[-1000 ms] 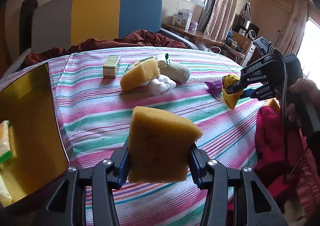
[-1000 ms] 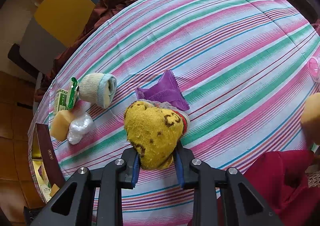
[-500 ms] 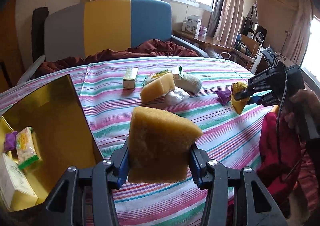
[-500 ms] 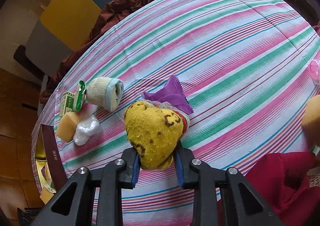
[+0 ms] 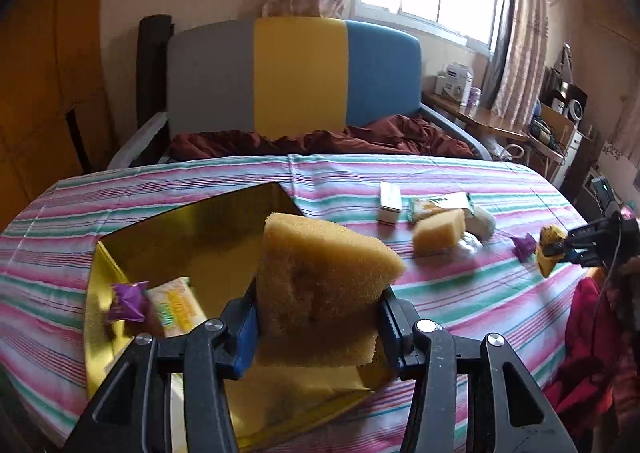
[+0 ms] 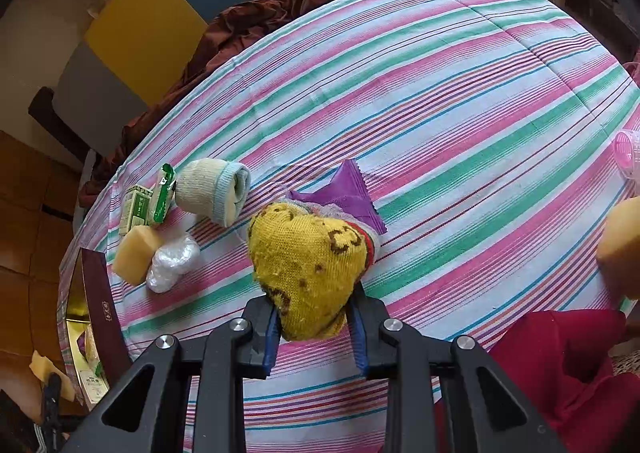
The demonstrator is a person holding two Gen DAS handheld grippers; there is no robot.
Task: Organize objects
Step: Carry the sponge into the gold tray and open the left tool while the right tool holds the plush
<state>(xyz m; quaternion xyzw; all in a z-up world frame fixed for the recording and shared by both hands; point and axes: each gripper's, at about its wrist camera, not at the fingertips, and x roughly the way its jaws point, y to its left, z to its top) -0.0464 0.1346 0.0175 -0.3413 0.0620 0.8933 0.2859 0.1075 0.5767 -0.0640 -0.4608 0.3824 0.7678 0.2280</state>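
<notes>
- A gold-lined box [image 5: 120,253] was seen at the bed's [image 5: 440,181] near left, already holding packets.
- A sponge [image 5: 320,285] was pinched by the left tongs [image 5: 316,329] above it.
- A yellow sock [image 6: 308,265] was pinched by the right tongs [image 6: 314,325].
- Several items were left far right.

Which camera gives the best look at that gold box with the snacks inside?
The left wrist view: the gold box lies open, showing a purple packet and a yellow snack pack. The right wrist view catches only its dark red side and a gold sliver at the picture's edge.
</notes>
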